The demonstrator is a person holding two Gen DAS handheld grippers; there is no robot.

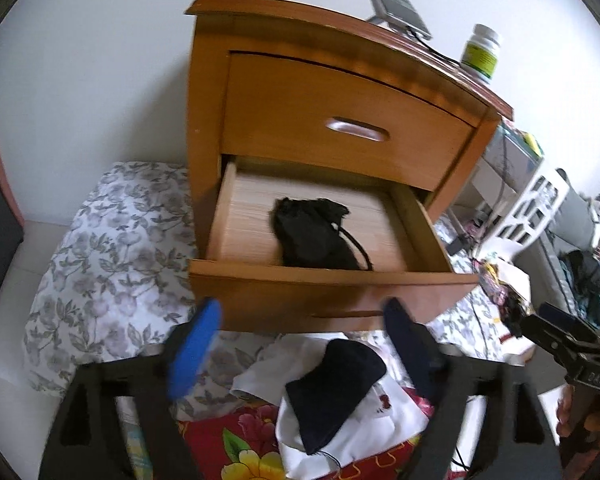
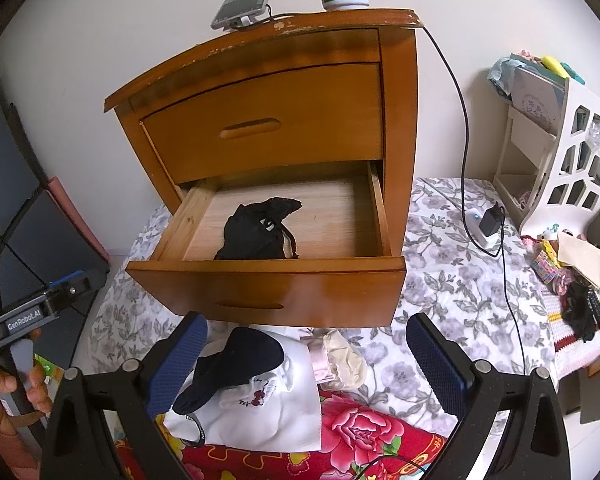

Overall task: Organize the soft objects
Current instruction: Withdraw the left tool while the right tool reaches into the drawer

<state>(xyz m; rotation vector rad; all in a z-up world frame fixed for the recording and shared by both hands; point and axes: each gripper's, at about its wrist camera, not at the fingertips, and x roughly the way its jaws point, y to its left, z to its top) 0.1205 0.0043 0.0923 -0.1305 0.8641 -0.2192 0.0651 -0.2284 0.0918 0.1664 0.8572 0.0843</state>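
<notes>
White wall [image 2: 100, 40], wooden nightstand [image 2: 300, 120], white rack [image 2: 572, 152]

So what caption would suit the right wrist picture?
Open right gripper above clothes pile, black garment in open drawer.

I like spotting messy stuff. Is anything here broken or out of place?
Yes. The nightstand's top edge has chipped, worn finish. Its lower drawer hangs open with one black cloth inside. More clothes lie in a loose heap on the floral sheet below it.
</notes>
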